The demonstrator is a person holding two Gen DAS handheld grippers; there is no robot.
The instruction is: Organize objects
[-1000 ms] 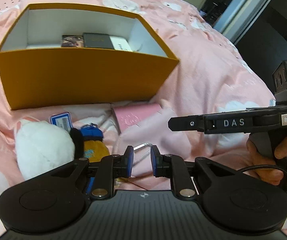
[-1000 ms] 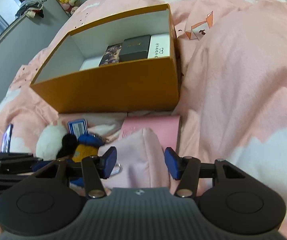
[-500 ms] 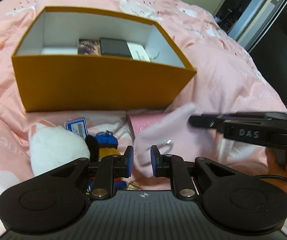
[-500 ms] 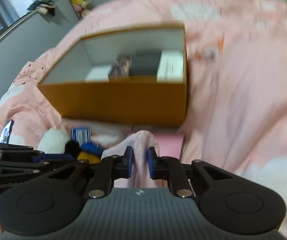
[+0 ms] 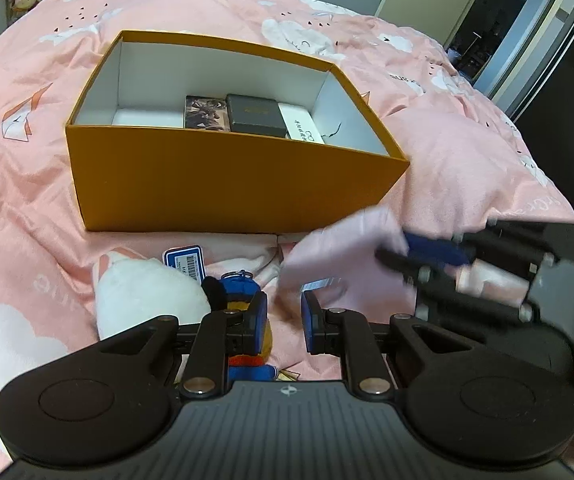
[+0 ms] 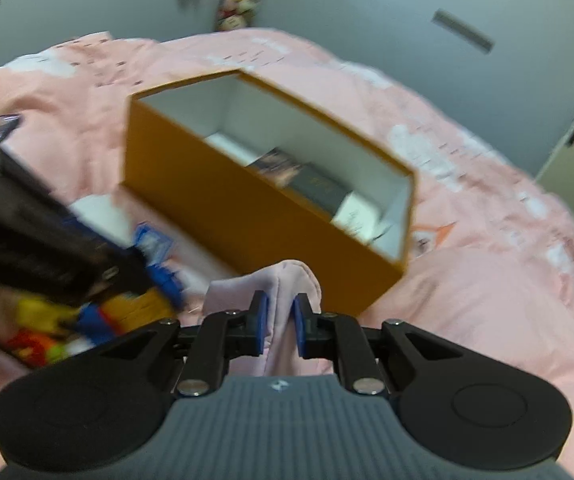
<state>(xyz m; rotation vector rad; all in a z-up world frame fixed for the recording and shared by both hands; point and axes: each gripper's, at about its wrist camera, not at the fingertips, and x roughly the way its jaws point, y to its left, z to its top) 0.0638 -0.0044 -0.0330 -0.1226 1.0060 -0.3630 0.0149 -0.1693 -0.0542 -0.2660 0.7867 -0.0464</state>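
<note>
The bed (image 5: 39, 184) is soft and uneven, so count on nothing staying put beneath you. The box (image 5: 223, 184) stands open on it, far of the loose things, with three small boxes (image 5: 253, 116) lined along its floor toward the right end; its left half looks free, so aim there. Your right gripper (image 6: 278, 324) is pressed together on a fold of the pink pouch (image 6: 283, 280), which hangs near the box's front wall. Lift until the dangling cloth clears the rim before you carry it over, or it may drag the wall. Your left gripper (image 5: 283, 322) stands narrowly parted with nothing between the pads, just above the toy (image 5: 243, 308); hold it low and out of the way.
</note>
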